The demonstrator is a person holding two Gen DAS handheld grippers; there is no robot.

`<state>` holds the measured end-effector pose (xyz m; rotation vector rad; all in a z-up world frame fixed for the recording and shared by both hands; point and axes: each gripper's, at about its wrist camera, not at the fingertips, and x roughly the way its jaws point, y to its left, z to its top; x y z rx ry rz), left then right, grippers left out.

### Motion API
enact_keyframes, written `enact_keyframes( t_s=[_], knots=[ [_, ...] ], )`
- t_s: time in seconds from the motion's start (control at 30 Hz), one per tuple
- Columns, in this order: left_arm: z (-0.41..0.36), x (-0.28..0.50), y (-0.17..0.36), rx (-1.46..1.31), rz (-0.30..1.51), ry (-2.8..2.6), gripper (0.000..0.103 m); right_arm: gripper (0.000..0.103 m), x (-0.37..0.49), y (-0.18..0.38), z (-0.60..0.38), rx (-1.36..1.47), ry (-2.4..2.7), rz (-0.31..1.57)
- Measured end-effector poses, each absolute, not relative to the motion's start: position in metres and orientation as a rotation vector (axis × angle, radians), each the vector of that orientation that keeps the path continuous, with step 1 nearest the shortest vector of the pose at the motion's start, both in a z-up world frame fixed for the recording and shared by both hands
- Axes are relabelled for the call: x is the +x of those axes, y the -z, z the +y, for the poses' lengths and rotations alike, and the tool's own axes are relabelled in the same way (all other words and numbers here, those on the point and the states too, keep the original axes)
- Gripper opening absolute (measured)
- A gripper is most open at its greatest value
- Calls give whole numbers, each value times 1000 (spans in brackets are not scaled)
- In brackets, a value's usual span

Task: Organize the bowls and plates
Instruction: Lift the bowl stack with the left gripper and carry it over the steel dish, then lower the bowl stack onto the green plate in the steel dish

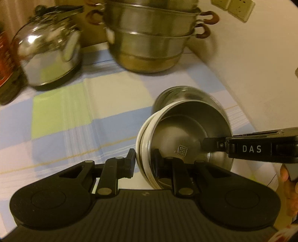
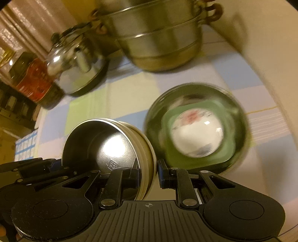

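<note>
A steel bowl (image 1: pixel 178 137) nested in cream-rimmed bowls (image 1: pixel 142 141) hangs tilted above the checked cloth. My left gripper (image 1: pixel 144 162) is shut on the stack's near rim, one finger inside and one outside. One of my right gripper's fingers (image 1: pixel 210 146) reaches into the bowl from the right. In the right wrist view my right gripper (image 2: pixel 148 172) is shut on the opposite rim of the same steel bowl (image 2: pixel 104 145) and cream bowls (image 2: pixel 146 149). Below and to the right a large steel bowl (image 2: pixel 197 96) holds a green square dish (image 2: pixel 227 147) and a white flowered bowl (image 2: pixel 197 134).
A tiered steel steamer pot (image 1: pixel 149 37) stands at the back beside a shiny kettle (image 1: pixel 48 52) and a red-labelled bottle (image 2: pixel 31 78). A pale wall (image 1: pixel 251 65) with a socket (image 1: pixel 234 7) closes the right side. A hand (image 1: pixel 286 178) shows at the right edge.
</note>
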<state>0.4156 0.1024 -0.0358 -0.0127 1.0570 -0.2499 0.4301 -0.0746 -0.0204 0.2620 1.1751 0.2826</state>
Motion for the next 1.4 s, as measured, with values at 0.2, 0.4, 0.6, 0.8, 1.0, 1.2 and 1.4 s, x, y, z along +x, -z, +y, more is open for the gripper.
enact_keyframes(
  t_s=[0.2, 0.4, 0.6, 0.8, 1.0, 1.2, 1.4],
  knots=[
    [68, 446, 30, -2, 1056, 300, 17, 19, 450, 12, -107, 271, -230, 1170],
    [40, 475, 34, 3, 1079, 335, 17, 19, 473, 11, -134, 267, -190, 1184],
    [20, 496, 46, 18, 1124, 347, 17, 19, 492, 24, -155, 279, -173, 1231],
    [5, 510, 61, 41, 1167, 352, 17, 19, 507, 42, -168, 301, -162, 1289],
    [4, 517, 73, 29, 1198, 347, 17, 18, 515, 55, -173, 306, -173, 1326],
    [4, 521, 84, 30, 1217, 326, 17, 18, 519, 64, -172, 299, -185, 1350],
    [4, 523, 90, 25, 1231, 312, 17, 18, 523, 70, -170, 289, -193, 1366]
  ],
)
